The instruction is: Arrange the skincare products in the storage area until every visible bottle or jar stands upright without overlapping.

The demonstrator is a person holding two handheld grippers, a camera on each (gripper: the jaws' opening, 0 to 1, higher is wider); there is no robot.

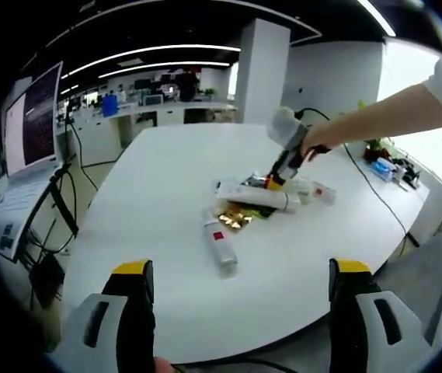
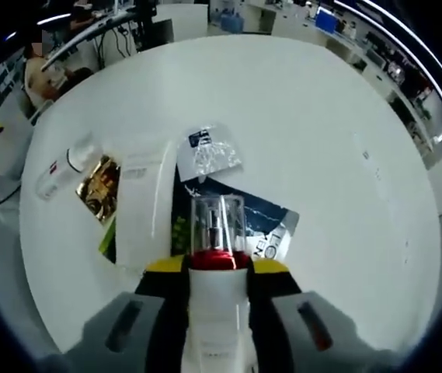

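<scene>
The right gripper (image 2: 217, 268) is clamped on a clear-capped bottle (image 2: 217, 233) with a red band, held above a dark sachet (image 2: 271, 225) on the white table (image 2: 321, 116). The left gripper (image 1: 240, 284) hangs near the table edge, jaws apart and empty. A white tube (image 2: 139, 206), a gold packet (image 2: 99, 186), a silver sachet (image 2: 209, 151) and a second bottle (image 1: 219, 245), lying flat, cluster mid-table.

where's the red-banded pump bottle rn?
In the right gripper view the pump bottle sits between the right gripper jaws, clear cap pointing away, above the dark sachet, right of the white tube.
</scene>
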